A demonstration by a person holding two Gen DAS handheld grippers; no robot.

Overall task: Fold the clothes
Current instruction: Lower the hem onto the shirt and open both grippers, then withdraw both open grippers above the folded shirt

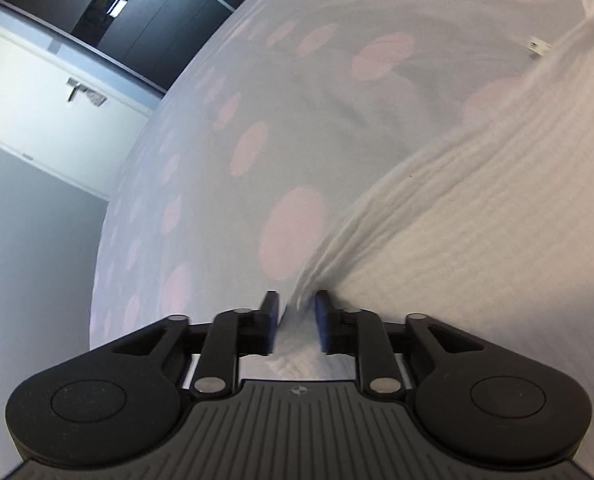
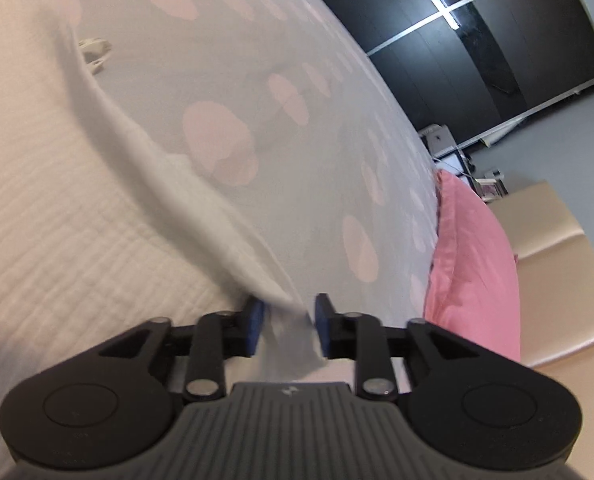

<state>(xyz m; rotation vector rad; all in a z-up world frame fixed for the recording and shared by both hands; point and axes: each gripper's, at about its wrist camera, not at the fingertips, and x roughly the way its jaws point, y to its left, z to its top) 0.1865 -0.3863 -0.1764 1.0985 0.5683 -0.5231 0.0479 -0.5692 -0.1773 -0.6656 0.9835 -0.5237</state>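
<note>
The white crinkled garment (image 1: pixel 477 216) is spread on the pink-dotted bedsheet (image 1: pixel 225 168), its edge running between the parted fingers of the left gripper (image 1: pixel 295 318) and right gripper (image 2: pixel 289 326); no pad is seen pressing it. A fold appears just laid and released. Next, clean withdrawal and a fresh edge are called for.

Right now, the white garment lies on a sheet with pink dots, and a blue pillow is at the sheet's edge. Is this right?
Not quite: the pillow is pink, not blue, as the right wrist view shows. The white garment does lie on the sheet with pink dots.
</note>
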